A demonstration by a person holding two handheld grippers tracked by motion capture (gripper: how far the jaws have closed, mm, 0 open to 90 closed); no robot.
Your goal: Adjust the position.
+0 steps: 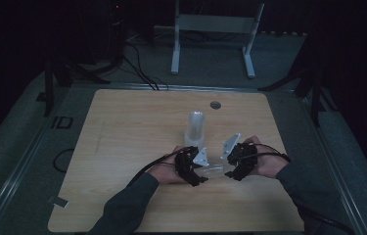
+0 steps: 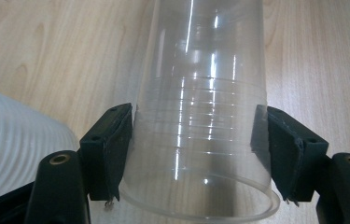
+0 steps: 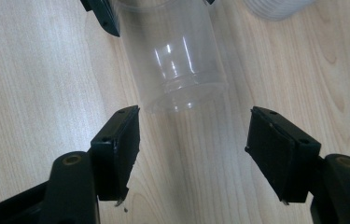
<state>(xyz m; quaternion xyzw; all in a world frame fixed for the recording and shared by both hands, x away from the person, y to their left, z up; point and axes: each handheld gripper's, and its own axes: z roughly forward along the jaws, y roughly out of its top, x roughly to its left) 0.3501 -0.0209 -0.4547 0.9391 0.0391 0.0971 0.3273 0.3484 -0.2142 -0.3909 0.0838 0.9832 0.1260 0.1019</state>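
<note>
Two nested clear ribbed plastic cups [image 2: 200,140] clamped by left gripper [image 2: 196,154]; right gripper [image 3: 193,154] gapes.

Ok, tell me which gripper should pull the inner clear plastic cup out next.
Right gripper: its jaws stand open just short of the clear plastic cup's base, while the left gripper already clamps the cup near its rim.

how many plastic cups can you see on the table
2 that can be told apart: a clear cup lying on its side, clamped in the left tongs, and an upright stack of cups behind both hands. How many cups are nested in that stack cannot be told.
</note>
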